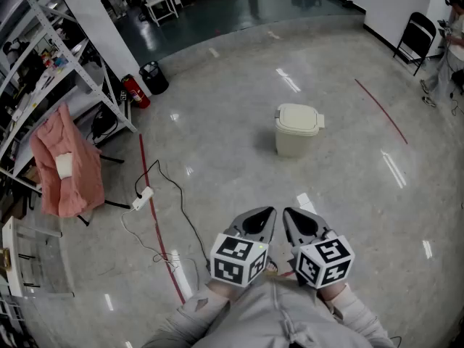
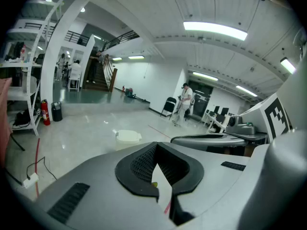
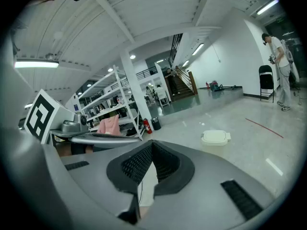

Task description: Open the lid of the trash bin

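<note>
The bin [image 1: 296,138] looks like light plastic; its lid [image 1: 297,114] should lift easily, probably by the tab [image 1: 320,122]. Left gripper [image 1: 269,212] and right gripper [image 1: 287,212] are closed, empty, well apart from it.

Glossy grey floor [image 1: 217,114] carries the closed trash bin [image 1: 297,130]; power strip [image 1: 142,198]; fire extinguisher [image 1: 135,91].

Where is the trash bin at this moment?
In the head view the trash bin stands on the floor, upper centre, ahead of the left gripper and right gripper, left of the red floor line.
</note>
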A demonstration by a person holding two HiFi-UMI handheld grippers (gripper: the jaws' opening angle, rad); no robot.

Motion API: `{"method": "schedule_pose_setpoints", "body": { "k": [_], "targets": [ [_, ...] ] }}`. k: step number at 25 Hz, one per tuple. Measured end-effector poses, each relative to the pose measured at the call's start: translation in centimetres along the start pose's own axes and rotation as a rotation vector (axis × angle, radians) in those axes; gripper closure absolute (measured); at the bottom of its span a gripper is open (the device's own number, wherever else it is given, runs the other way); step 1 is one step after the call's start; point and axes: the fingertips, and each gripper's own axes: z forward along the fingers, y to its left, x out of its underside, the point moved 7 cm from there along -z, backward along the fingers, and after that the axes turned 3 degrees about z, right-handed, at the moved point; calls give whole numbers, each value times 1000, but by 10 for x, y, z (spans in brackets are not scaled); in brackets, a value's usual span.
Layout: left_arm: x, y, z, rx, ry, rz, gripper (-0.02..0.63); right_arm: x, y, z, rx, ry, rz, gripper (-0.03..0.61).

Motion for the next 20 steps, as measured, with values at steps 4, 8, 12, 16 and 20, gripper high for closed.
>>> {"method": "schedule_pose_setpoints", "body": {
  "k": [4, 8, 12, 16, 20],
  "targets": [
    [-6, -10, 7, 1, -6, 46, 611, -4, -6, -5, 2, -22, -21, 575],
    [-12, -12, 17, -6, -17, 58, 611, -6, -12, -6, 1, -26, -44, 575],
    [-11, -13, 27, 0, -19, 53, 610, -6, -20, -6, 13, -22, -64, 575],
    [-8, -13, 32, 6, -14, 47, 609, -4, -25, -5, 21, -7, -64, 575],
    [-4, -6, 31, 3, -5, 27, 611, -2, -26, -2, 14, -7, -32, 575]
  ]
}}
